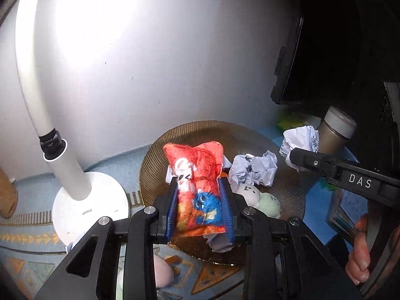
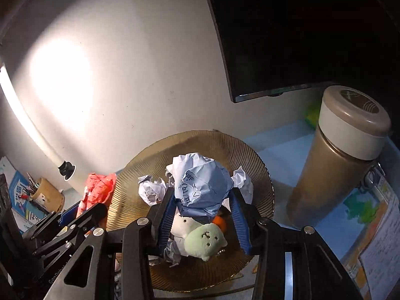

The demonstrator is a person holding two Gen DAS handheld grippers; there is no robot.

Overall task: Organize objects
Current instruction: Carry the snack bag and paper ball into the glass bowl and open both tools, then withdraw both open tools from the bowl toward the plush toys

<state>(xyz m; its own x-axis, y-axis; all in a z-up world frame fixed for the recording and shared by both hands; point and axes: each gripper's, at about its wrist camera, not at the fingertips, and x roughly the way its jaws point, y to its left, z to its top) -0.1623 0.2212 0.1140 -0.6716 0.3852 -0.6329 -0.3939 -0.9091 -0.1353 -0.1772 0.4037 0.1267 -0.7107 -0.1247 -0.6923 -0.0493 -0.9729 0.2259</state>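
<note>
My left gripper (image 1: 198,187) is shut on a red printed snack bag (image 1: 197,182) and holds it upright over the left part of a ribbed amber glass plate (image 1: 175,135). The bag also shows at the left of the right wrist view (image 2: 98,187). My right gripper (image 2: 202,195) is shut on a crumpled paper ball (image 2: 200,185) above the same plate (image 2: 225,142). On the plate lie more crumpled paper (image 2: 151,192), (image 1: 255,170), a white plush toy (image 2: 183,226) and a green plush toy (image 2: 206,237), also in the left view (image 1: 270,203).
A white desk lamp (image 1: 85,205) stands left of the plate. A bronze thermos (image 2: 337,165) stands right of it, below a dark monitor (image 2: 287,37). A pen holder (image 2: 46,195) and booklets are at far left. Another paper ball (image 1: 300,140) lies by the thermos.
</note>
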